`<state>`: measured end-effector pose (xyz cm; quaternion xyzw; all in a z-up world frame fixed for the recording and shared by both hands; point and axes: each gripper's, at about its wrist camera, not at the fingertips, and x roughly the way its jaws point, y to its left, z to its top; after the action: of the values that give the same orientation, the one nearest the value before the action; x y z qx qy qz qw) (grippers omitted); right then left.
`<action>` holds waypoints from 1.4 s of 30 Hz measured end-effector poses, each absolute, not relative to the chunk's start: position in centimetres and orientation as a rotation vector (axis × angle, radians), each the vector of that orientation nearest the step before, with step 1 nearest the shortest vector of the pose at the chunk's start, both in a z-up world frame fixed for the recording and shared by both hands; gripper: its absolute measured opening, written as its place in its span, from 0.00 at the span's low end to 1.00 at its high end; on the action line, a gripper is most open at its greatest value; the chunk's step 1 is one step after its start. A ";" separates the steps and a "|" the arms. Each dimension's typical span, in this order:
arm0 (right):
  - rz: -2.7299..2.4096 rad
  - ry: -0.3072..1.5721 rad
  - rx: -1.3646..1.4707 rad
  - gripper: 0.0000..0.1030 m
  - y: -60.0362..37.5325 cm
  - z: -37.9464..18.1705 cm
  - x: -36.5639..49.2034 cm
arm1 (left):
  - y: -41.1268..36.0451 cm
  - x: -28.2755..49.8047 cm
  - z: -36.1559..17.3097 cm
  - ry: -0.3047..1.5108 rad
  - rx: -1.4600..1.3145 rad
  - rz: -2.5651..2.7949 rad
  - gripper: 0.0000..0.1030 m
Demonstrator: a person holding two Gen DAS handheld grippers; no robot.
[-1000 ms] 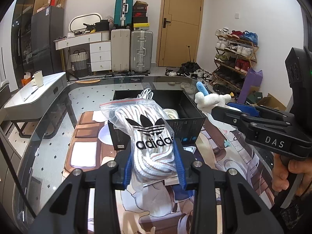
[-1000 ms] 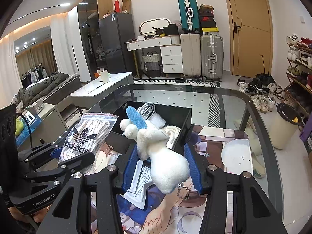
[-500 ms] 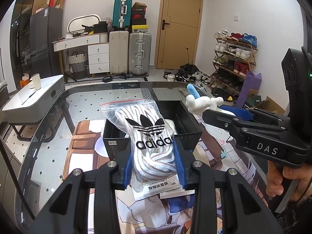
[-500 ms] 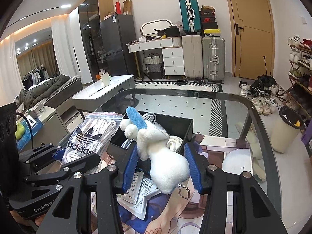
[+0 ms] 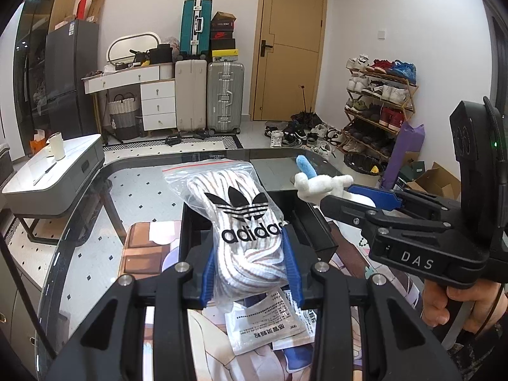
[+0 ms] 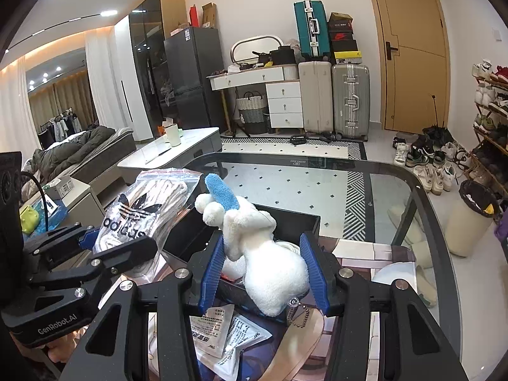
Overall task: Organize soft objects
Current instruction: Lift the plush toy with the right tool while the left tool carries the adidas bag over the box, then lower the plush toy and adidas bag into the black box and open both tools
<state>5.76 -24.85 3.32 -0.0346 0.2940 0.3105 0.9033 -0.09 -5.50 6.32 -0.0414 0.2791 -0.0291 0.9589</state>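
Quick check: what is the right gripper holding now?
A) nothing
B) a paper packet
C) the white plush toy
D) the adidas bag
C: the right gripper is shut on the white plush toy; the adidas bag sits in the left gripper.

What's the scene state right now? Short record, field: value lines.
left gripper: shut on adidas bag
adidas bag: clear zip bag with white striped fabric, held above black box
right gripper: shut on plush toy
plush toy: white, blue ear, bead chain dangling
black box: open, on glass table, beneath both items
sachets: loose on the printed mat
glass table: carries box and mat
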 end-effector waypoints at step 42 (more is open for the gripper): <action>0.686 0.575 -0.078 0.47 -21.8 3.9 10.8 | -3.7 6.8 5.6 0.555 -0.063 -0.054 0.34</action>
<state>10.84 -21.81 3.88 -0.0376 0.2780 0.3314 0.9008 6.82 -3.69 5.62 -0.0311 0.2738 -0.0268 0.9609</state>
